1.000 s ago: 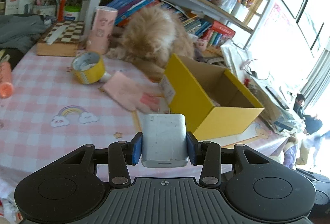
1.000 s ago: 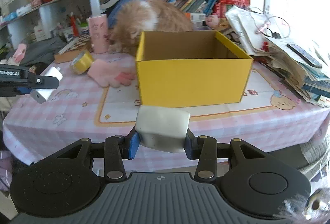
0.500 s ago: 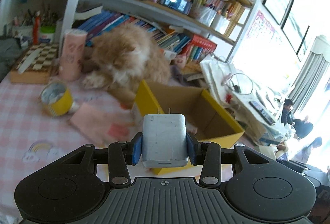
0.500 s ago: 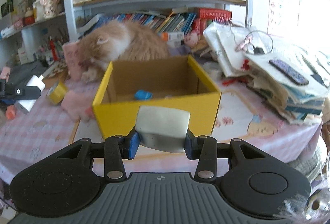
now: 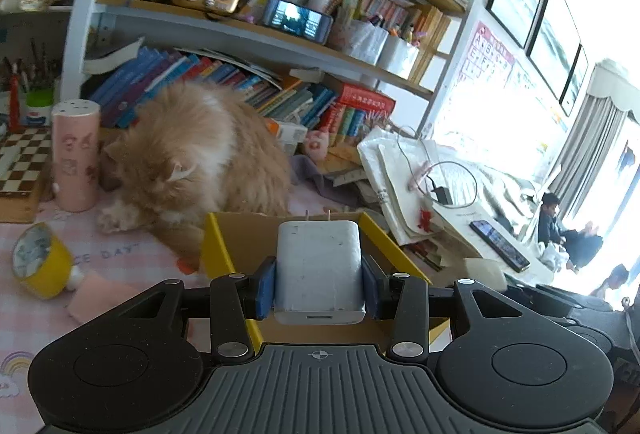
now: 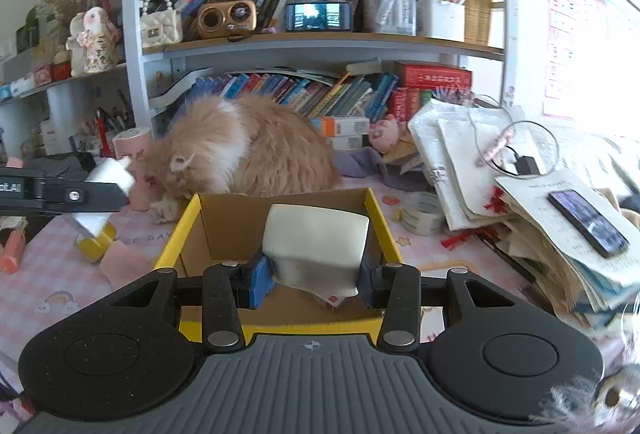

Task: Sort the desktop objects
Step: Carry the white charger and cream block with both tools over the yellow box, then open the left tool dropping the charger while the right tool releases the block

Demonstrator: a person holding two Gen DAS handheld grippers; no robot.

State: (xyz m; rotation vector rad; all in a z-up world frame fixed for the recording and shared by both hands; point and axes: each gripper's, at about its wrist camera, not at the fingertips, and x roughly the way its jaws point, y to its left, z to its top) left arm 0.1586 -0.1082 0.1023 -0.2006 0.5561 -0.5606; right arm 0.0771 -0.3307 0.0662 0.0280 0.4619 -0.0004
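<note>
My left gripper (image 5: pixel 318 286) is shut on a white plug-in charger (image 5: pixel 319 270), prongs pointing forward, held over the near left edge of the open yellow cardboard box (image 5: pixel 218 254). My right gripper (image 6: pixel 316 280) is shut on a white block-shaped eraser (image 6: pixel 316 242) and holds it above the inside of the same box (image 6: pixel 176 234). In the right wrist view the left gripper (image 6: pixel 96 194) with its charger (image 6: pixel 110 174) shows at the left, beside the box.
A fluffy orange cat (image 5: pixel 192 162) lies right behind the box. A yellow tape roll (image 5: pixel 38 260), a pink glove (image 5: pixel 100 294) and a pink cup (image 5: pixel 76 154) are at the left. A clear tape roll (image 6: pixel 422 214) and stacked papers with a phone (image 6: pixel 586 222) are at the right.
Both grippers have risen and moved forward toward the box, each still holding its object. The right gripper went from in front of the box to above its opening.
</note>
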